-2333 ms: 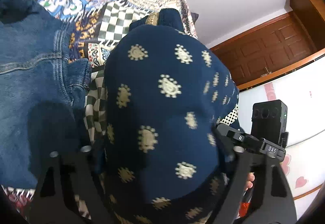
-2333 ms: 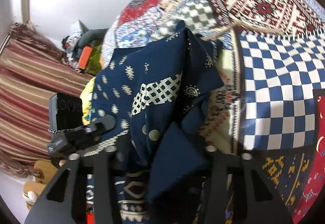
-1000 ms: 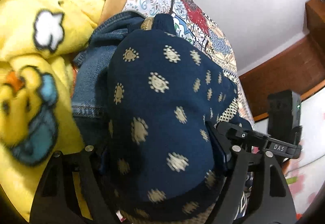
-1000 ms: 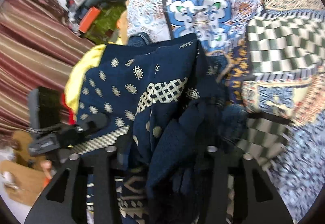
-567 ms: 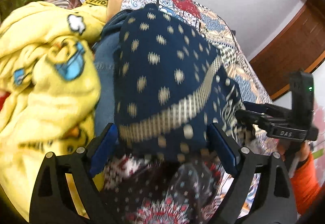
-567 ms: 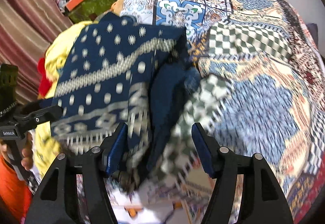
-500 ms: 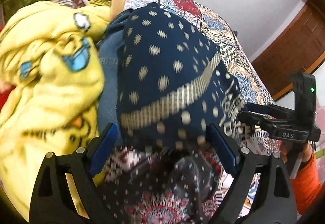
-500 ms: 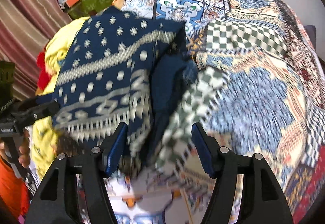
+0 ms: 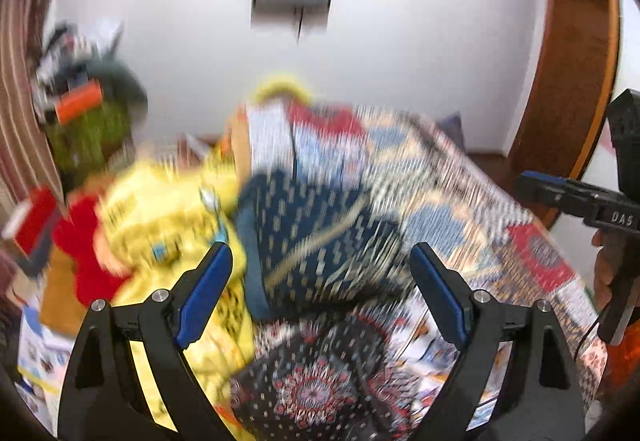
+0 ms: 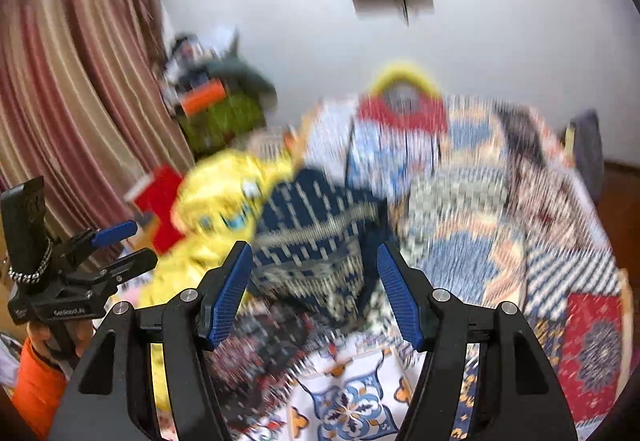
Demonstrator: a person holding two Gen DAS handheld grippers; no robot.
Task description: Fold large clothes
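A folded navy garment with gold print (image 9: 320,241) lies on the patchwork bedspread (image 9: 472,225), next to a yellow cartoon blanket (image 9: 168,233); it also shows in the right wrist view (image 10: 320,241). My left gripper (image 9: 320,297) is open and empty, held back from the garment. My right gripper (image 10: 314,293) is open and empty too, just short of it. A dark red-patterned cloth (image 9: 320,381) lies under the left gripper. Both views are motion-blurred.
A red cloth (image 9: 80,253) lies left of the yellow blanket. A green bag with clutter (image 10: 224,113) stands by the striped curtain (image 10: 72,101). A wooden door frame (image 9: 572,61) is at the right. The bedspread (image 10: 520,221) stretches right.
Both grippers let go of the navy garment, which now lies on the pile. Both have opened and pulled back and up, away from the bed.
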